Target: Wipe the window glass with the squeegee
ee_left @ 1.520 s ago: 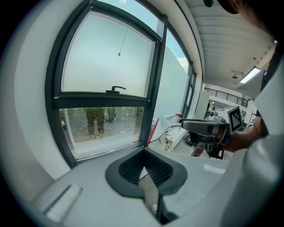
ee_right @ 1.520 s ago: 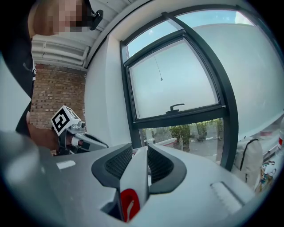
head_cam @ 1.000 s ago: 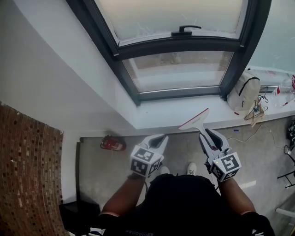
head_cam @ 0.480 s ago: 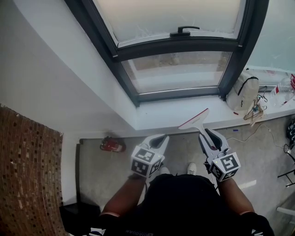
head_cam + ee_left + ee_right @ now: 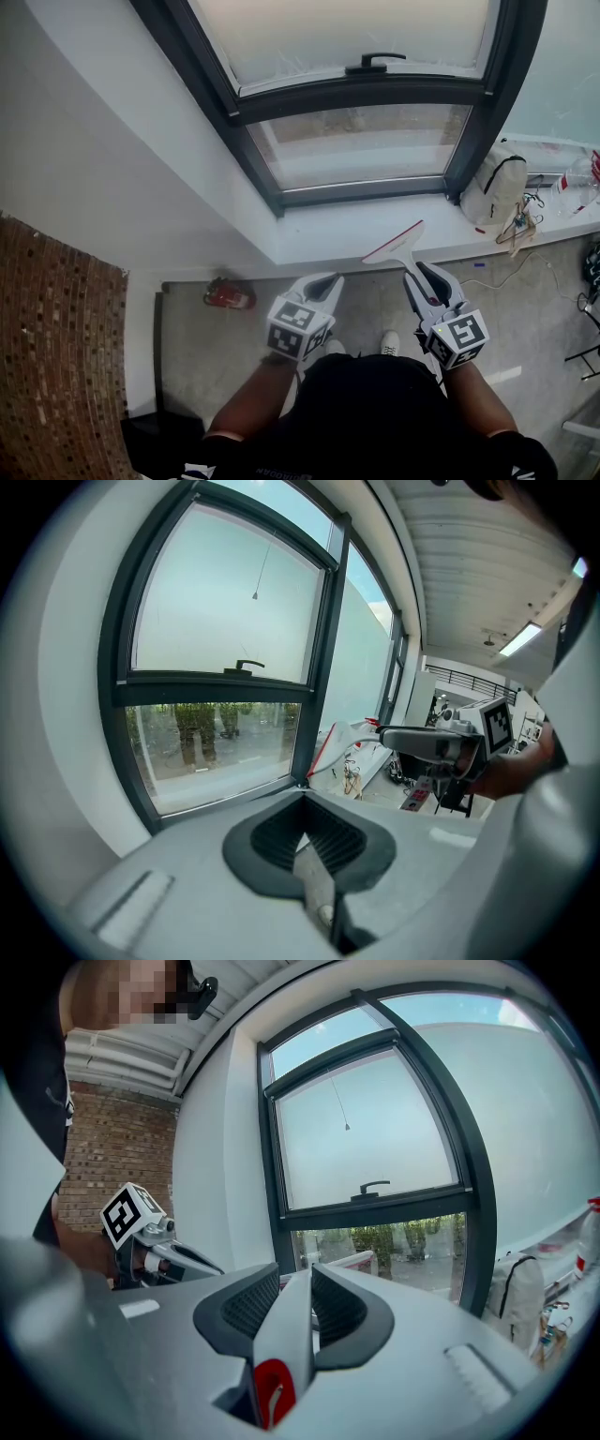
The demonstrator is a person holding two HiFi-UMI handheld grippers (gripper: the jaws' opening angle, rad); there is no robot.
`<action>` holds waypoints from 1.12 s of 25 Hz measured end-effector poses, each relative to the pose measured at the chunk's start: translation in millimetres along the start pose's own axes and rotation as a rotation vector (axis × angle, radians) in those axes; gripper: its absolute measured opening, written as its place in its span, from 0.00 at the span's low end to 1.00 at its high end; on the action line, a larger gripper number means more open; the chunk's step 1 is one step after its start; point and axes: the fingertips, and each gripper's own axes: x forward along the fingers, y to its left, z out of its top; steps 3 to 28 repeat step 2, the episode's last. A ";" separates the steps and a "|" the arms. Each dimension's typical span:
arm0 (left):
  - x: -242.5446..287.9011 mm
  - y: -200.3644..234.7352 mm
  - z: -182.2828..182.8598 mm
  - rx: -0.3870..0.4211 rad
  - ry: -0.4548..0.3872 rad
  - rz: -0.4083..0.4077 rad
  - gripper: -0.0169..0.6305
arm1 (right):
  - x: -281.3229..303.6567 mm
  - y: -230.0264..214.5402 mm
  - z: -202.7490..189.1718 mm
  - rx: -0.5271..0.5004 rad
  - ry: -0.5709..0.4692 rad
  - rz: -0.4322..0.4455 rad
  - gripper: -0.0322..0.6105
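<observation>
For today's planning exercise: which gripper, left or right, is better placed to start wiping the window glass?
Right. The right gripper is shut on the squeegee, blade toward the window glass; the left gripper is shut and empty.

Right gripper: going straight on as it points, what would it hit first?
The squeegee in its jaws leads; its blade would probably meet the lower window pane just above the sill, though depth is unclear.

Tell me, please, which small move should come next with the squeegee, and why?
Probably raise the right tongs forward until the squeegee blade meets the glass. The tongs are already shut on its handle, but the blade is low, by the sill, and apart from the pane.
</observation>
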 end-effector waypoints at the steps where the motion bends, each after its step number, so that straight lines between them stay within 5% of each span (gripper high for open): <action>1: -0.2 -1.1 -0.1 -0.002 0.002 -0.003 0.03 | 0.0 0.7 0.1 0.000 0.000 0.001 0.25; 28: -0.4 -2.1 -0.3 -0.004 0.003 -0.005 0.03 | 0.1 1.3 0.2 0.000 0.001 0.002 0.25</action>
